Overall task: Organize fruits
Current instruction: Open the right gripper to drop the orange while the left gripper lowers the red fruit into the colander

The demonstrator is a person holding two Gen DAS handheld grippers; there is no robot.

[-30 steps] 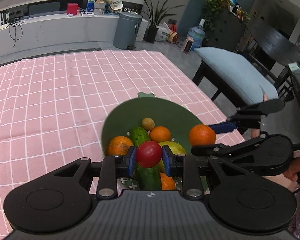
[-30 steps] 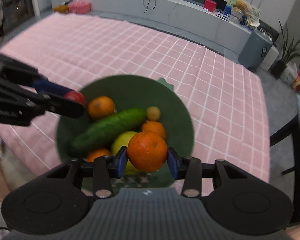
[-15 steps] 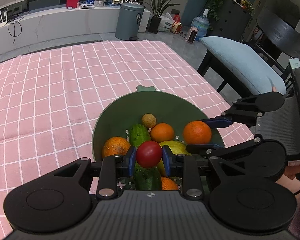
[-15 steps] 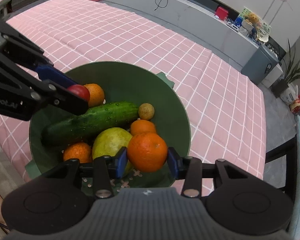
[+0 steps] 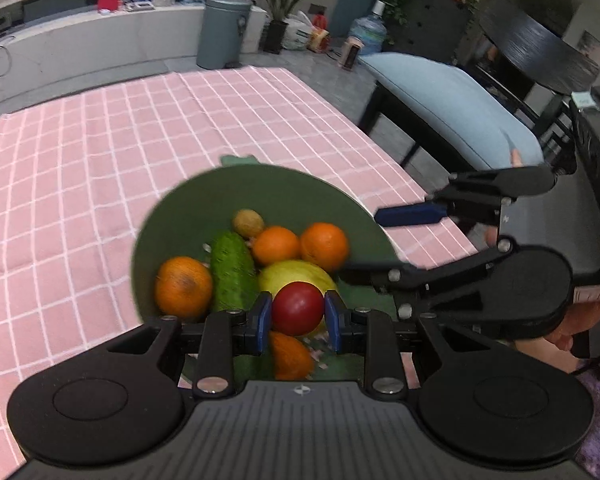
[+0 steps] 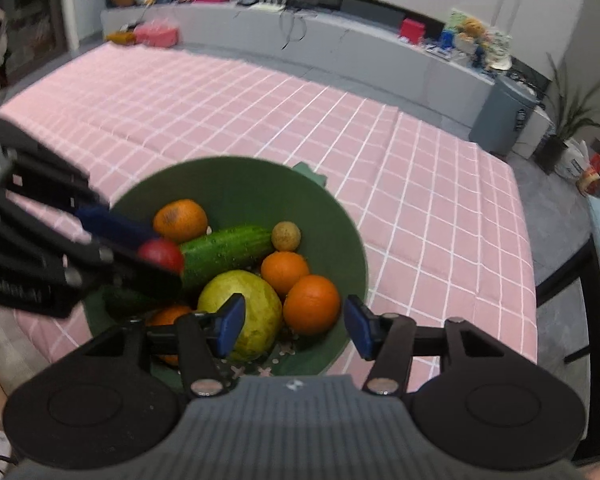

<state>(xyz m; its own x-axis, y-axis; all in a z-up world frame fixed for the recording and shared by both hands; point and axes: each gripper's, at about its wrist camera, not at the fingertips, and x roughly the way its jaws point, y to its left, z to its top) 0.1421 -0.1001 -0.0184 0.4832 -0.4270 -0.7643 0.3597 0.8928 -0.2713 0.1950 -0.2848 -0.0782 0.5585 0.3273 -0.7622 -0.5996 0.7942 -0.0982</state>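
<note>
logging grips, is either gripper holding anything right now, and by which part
The left gripper holds a red tomato by its two sides. The right gripper holds nothing: its jaws are opening, clear of the orange in the green bowl.

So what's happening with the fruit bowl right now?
A person works two tongs over the green bowl. The left tongs are shut on a red tomato above the pile. The right tongs are opening, and the orange between them sits in the bowl beside the yellow-green fruit, clear of the pads. A cucumber and more oranges lie inside.
</note>
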